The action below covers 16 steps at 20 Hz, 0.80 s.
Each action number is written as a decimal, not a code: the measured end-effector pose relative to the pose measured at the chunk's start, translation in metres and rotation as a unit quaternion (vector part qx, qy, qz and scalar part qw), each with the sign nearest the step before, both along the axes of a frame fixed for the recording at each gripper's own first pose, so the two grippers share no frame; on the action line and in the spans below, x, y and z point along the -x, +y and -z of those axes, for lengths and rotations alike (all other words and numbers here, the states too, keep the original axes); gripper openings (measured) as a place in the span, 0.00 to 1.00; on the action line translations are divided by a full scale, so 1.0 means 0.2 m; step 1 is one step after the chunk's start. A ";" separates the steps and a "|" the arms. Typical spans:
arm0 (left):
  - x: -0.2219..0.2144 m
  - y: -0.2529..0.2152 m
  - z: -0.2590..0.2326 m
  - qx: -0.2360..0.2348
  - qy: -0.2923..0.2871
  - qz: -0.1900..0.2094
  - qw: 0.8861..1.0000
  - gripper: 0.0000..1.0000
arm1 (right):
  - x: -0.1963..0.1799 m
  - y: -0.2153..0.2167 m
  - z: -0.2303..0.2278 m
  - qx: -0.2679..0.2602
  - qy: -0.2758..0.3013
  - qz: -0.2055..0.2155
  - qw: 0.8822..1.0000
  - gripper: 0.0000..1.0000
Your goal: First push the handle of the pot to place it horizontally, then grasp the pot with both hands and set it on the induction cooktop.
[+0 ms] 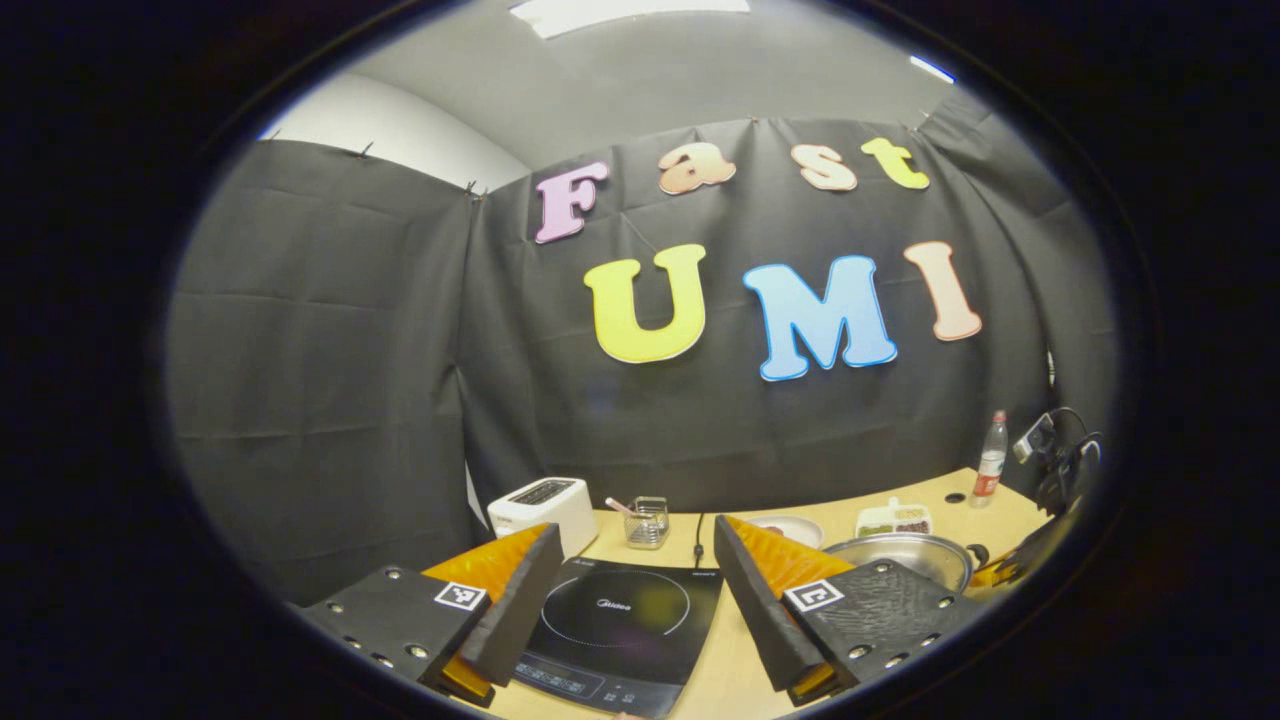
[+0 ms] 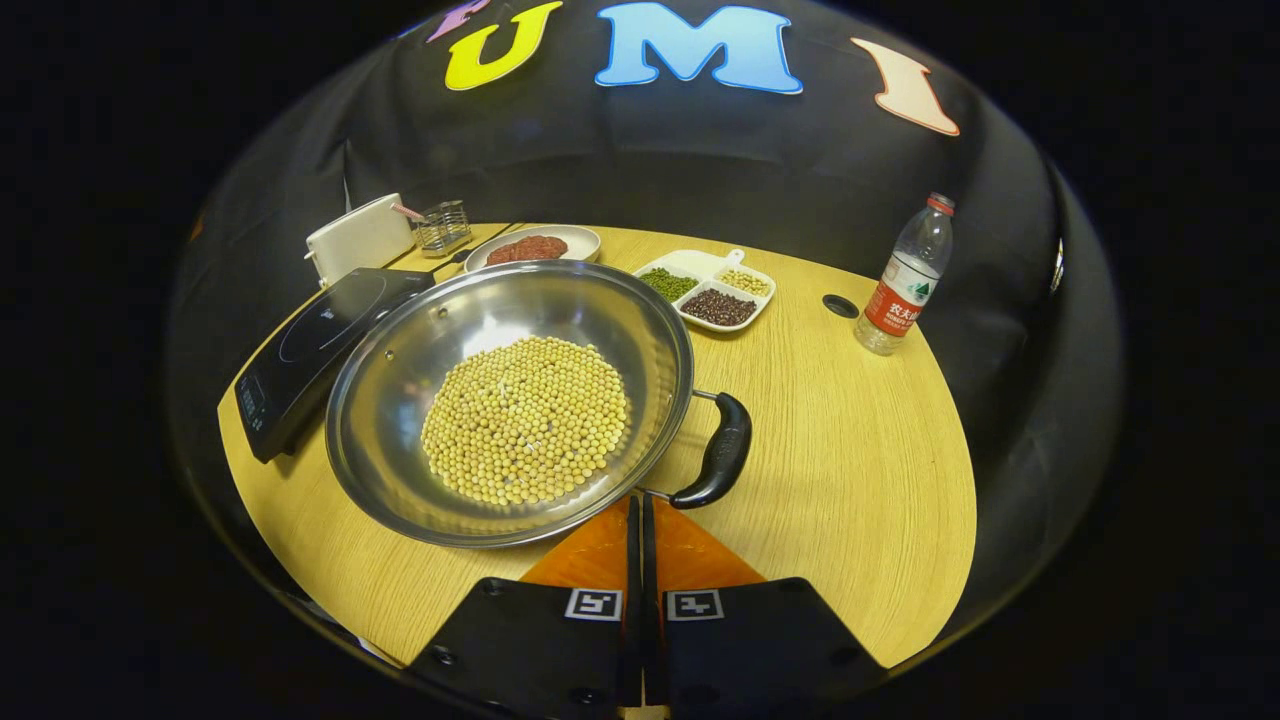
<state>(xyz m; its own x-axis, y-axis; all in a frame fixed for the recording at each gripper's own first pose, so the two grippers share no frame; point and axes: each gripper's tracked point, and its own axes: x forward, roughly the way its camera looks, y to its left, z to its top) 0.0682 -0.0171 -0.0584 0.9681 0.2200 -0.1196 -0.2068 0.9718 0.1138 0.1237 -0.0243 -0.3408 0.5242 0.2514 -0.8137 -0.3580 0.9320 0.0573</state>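
Left gripper view: left tongs [image 1: 632, 600] spread wide, nothing between the fingers, held above the wooden table [image 1: 940, 500]. Straight ahead between the fingers lies the flat glossy black cooktop [image 1: 625, 625] with a ring mark and a button strip on its near edge. Beyond the left finger, a boxy white toaster [image 1: 545, 508]; beside it a small wire basket [image 1: 648, 522]. Past the right finger, the curved steel rim of the pot [image 1: 905, 553], partly hidden by that finger; behind it a white divided dish [image 1: 893, 518] and a clear plastic bottle [image 1: 990, 460] with a red label.

Right gripper view: right tongs [image 2: 640, 530] closed tight, fingers together, gripping nothing, tips just short of the pot's [image 2: 400, 390] near rim. Pot is wide, shallow, shiny metal, filled with a round bed of yellow beans [image 2: 525, 418], sitting on the table [image 2: 850, 480] just right of the cooktop [image 2: 320, 350], its rim overlapping the cooktop edge in this view. Its curved black handle [image 2: 718, 455] sits just ahead-right of the tips. This view shows the dish [image 2: 710, 290] compartments: green, dark and pale beans, plus a plate [image 2: 532, 247] of reddish food, toaster [image 2: 360, 238], basket [image 2: 443, 227], bottle [image 2: 905, 280].
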 end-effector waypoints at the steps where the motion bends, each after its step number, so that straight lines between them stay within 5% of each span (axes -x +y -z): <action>1: 0.00 -0.01 0.01 -0.001 0.001 -0.001 1.000 0.89 | -0.01 -0.01 0.01 0.000 0.001 0.004 1.000 0.02; 11: -0.08 -0.20 0.10 0.004 0.014 0.002 1.000 0.92 | -0.08 -0.04 0.00 -0.025 -0.003 0.013 1.000 0.02; 16: -0.15 -0.29 0.18 0.024 0.022 0.013 0.999 0.89 | -0.09 -0.09 -0.17 -0.040 -0.049 0.034 0.997 0.04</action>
